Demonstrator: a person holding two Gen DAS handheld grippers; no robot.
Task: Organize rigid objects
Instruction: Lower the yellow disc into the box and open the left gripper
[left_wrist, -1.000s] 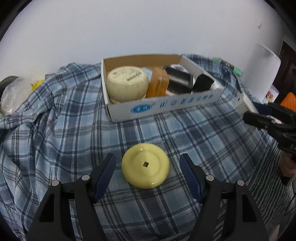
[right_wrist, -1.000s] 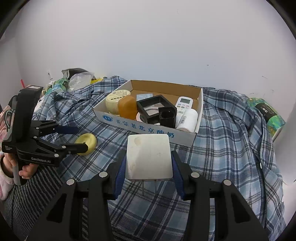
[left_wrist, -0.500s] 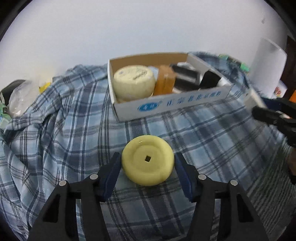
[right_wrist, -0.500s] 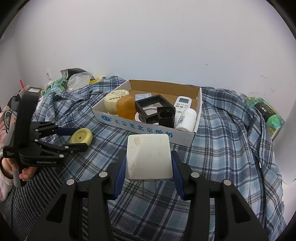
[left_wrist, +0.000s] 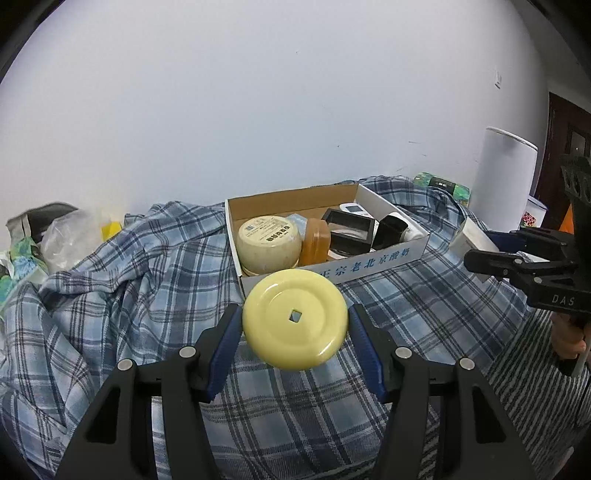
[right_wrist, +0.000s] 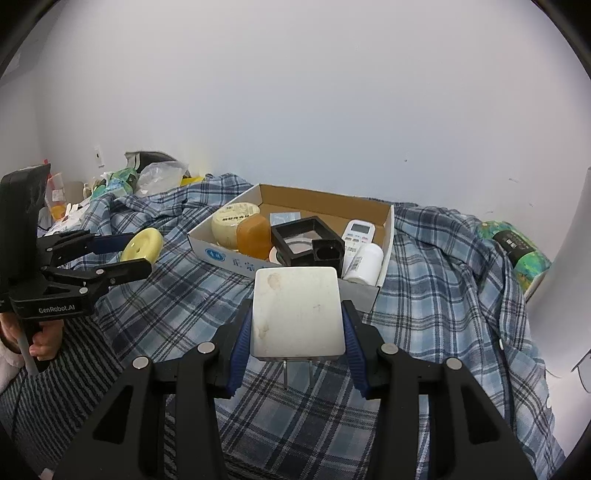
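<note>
My left gripper (left_wrist: 295, 325) is shut on a yellow disc (left_wrist: 294, 318) with a square hole and holds it lifted above the plaid cloth, short of the cardboard box (left_wrist: 369, 258). It also shows in the right wrist view (right_wrist: 142, 243). My right gripper (right_wrist: 297, 332) is shut on a white square plug adapter (right_wrist: 297, 314), prongs down, held in front of the box (right_wrist: 221, 254). The box holds a cream round tin (left_wrist: 269, 242), an orange block (left_wrist: 316, 242), black frames (right_wrist: 303, 240), a white remote (right_wrist: 357, 234) and a white bottle (right_wrist: 364, 263).
A blue plaid cloth (left_wrist: 110, 295) covers the surface. Plastic bags and clutter (left_wrist: 62, 240) lie at the far left. A white cylinder (left_wrist: 502, 177) stands at the far right, with a green packet (right_wrist: 517, 247) near it. A striped fabric (left_wrist: 535, 369) lies at the near edge.
My left gripper closed on the yellow disc and lifted it off the cloth toward the box. My right gripper kept holding the white adapter, nearly still.
</note>
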